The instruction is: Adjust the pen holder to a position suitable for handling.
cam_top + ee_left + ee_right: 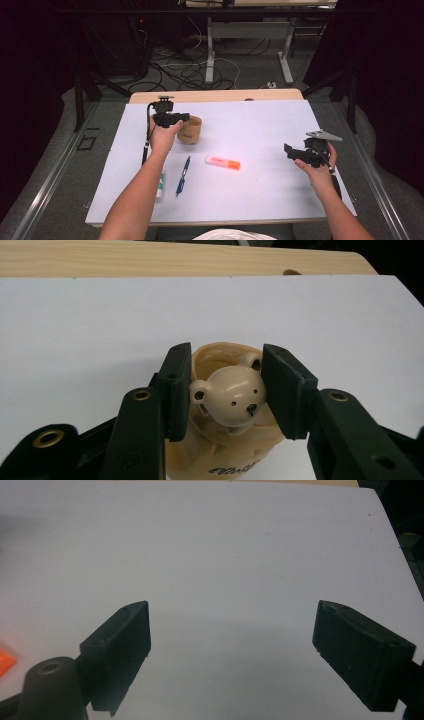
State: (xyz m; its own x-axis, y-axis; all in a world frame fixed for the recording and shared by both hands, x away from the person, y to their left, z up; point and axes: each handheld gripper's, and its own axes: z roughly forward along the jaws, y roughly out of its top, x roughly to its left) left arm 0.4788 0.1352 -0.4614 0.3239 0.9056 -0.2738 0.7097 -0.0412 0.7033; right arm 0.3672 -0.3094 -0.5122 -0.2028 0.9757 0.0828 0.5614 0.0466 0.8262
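A small cream bear-head figure (235,396) sits between the black jaws of my left gripper (226,382), and the pads press on its ear and cheek. Right under it stands a tan round cup (220,460) with dark lettering. In the high view the left gripper (183,118) hovers over the cup (190,131) at the back left of the white board (260,125). My right gripper (289,150) is held at the right side of the board. Its jaws (232,650) stand wide apart over bare white surface.
An orange highlighter (223,162) lies mid-board, its tip also at the left edge (4,662) of the right gripper view. A blue pen (183,175) lies beside the left forearm, and a white-and-green stick (161,186) is partly under it. A wooden table edge (175,257) runs behind.
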